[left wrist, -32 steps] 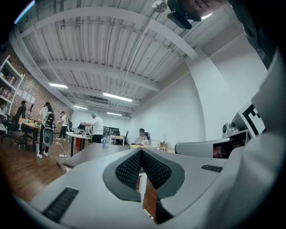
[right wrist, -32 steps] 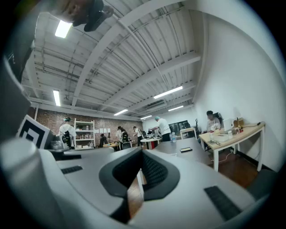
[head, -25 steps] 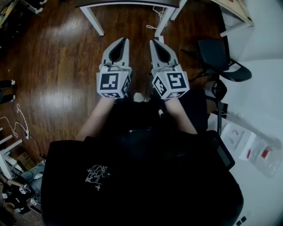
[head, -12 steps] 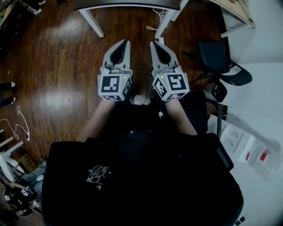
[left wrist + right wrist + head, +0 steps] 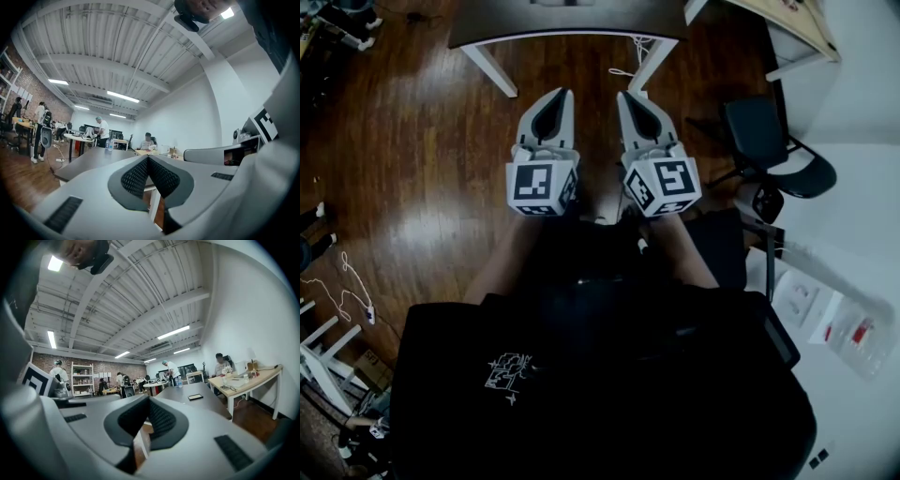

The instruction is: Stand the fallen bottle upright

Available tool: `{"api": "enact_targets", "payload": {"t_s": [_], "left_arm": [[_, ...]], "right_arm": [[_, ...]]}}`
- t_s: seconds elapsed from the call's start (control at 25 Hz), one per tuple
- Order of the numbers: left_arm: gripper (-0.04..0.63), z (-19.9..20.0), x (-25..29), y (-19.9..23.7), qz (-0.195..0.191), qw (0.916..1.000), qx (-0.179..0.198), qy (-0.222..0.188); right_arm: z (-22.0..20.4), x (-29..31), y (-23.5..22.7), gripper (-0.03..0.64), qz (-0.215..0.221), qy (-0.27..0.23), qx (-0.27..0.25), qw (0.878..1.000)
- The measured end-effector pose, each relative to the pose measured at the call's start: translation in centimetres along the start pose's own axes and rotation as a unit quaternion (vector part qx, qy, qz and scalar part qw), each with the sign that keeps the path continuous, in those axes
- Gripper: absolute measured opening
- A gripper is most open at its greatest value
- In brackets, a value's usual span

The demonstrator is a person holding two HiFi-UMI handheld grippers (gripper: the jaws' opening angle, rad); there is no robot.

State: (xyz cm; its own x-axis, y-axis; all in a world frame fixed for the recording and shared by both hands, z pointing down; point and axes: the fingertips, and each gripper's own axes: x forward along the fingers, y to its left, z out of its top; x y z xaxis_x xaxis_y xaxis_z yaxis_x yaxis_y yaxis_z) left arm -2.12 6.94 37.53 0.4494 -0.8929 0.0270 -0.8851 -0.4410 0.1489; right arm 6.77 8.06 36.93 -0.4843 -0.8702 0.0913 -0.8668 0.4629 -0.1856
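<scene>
My left gripper and right gripper are held side by side at waist height, pointing level over the wooden floor toward a dark table. Both are shut with nothing between the pads. In the left gripper view the jaws meet at their tips, and a small clear bottle sits at the far end of the dark tabletop. The right gripper view shows the same bottle beyond the shut gripper. It is too small to tell how it lies.
A flat dark phone-like thing lies on the tabletop. A black office chair and a white desk stand to the right. Several people work at desks farther back. Cables trail on the floor at left.
The dark table has slid further into the top of the head view as the person walked toward it. Both grippers stay side by side and shut.
</scene>
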Motion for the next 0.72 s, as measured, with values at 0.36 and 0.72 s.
{"api": "enact_targets", "payload": {"t_s": [0.36, 0.72], "left_arm": [[0.000, 1.2, 5.7, 5.7, -0.030, 0.9995, -0.003, 0.000], [0.000, 1.3, 9.9, 10.2, -0.034, 0.9993, -0.013, 0.012]], "right_arm": [[1.4, 8.2, -0.8, 0.023, -0.015, -0.003, -0.010, 1.000], [1.9, 14.2, -2.2, 0.023, -0.023, 0.003, -0.018, 1.000]]}}
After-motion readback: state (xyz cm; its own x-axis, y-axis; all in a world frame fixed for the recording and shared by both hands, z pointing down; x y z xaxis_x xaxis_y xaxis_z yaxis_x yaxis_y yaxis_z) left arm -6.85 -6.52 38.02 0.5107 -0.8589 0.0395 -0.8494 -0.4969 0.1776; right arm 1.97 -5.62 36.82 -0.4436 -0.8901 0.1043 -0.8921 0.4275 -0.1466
